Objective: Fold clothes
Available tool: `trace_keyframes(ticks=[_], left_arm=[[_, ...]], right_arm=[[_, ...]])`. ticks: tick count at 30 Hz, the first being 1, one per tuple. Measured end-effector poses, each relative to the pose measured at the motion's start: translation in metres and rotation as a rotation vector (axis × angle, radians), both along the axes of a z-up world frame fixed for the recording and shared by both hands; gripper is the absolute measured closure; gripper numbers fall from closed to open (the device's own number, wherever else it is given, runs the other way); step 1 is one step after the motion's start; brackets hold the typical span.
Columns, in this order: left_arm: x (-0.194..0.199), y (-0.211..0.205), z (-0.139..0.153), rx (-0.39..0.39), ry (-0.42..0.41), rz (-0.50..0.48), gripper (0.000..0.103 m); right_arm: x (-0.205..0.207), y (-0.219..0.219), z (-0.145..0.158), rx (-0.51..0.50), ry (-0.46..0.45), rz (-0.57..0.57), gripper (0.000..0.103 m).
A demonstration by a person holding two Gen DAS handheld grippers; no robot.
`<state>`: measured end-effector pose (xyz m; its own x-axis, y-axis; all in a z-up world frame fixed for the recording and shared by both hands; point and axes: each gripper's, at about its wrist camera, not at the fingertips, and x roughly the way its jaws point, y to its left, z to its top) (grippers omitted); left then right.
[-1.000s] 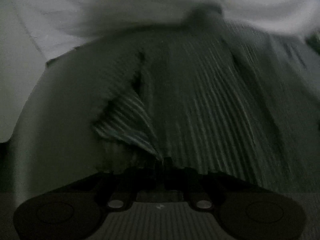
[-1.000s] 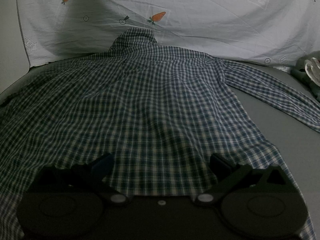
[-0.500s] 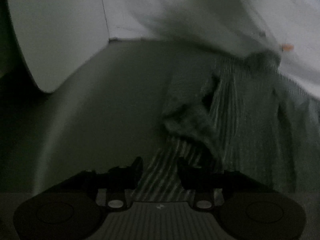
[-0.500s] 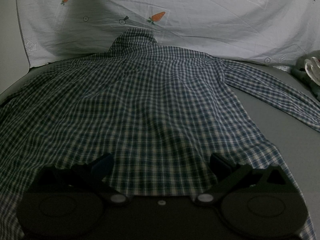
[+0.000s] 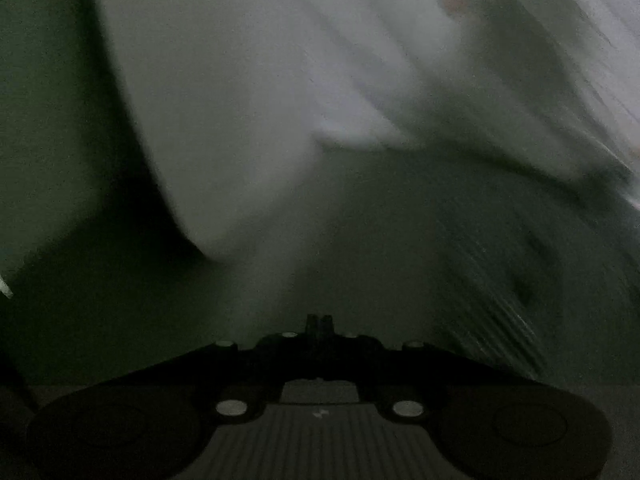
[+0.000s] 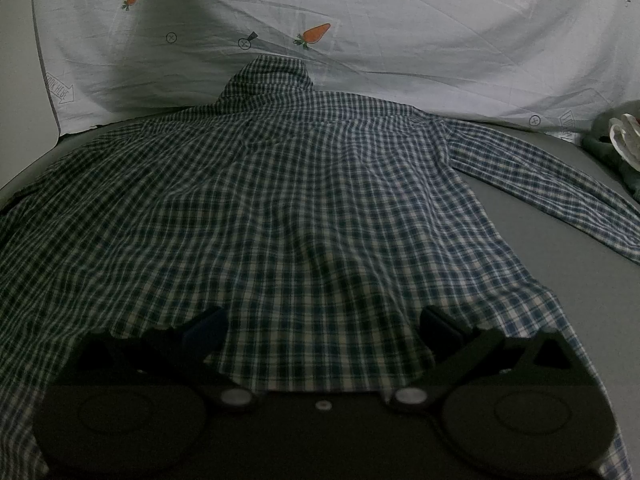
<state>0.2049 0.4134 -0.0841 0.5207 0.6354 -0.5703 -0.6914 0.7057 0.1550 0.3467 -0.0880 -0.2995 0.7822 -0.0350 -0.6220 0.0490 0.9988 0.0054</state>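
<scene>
Folding barely begun: shirt lies spread flat beyond the right gripper, jaws apart, hem between them; left gripper jaws together, holding nothing.

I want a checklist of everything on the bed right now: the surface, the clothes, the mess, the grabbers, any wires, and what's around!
Surface: grey bed cover, bare to the right of the shirt.
Job's things: plaid shirt spread flat, collar far, one sleeve stretched out right.
Clutter: bundle of green and white cloth at the right edge.
Grippers: left gripper shut, nothing between its fingers; right gripper open over the shirt's hem.
Cables: nothing seen.
Surroundings: white sheet with carrot prints behind the collar; left view blurred.
</scene>
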Motion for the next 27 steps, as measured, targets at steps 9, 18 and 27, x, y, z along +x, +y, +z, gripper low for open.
trace_keyframes(ticks=[9,18,27], left_arm=[[-0.008,0.012,-0.013,-0.308,-0.103,-0.111,0.084],[0.006,-0.054,-0.086,-0.382,0.054,-0.297,0.03],[0.014,-0.08,-0.09,-0.295,0.075,-0.302,0.098]], right_arm=[[0.0,0.0,0.0,0.0,0.0,0.0,0.0],[0.0,0.001,-0.001,0.0,0.0,-0.001,0.0],[0.0,0.001,-0.001,0.0,0.0,-0.001,0.0]])
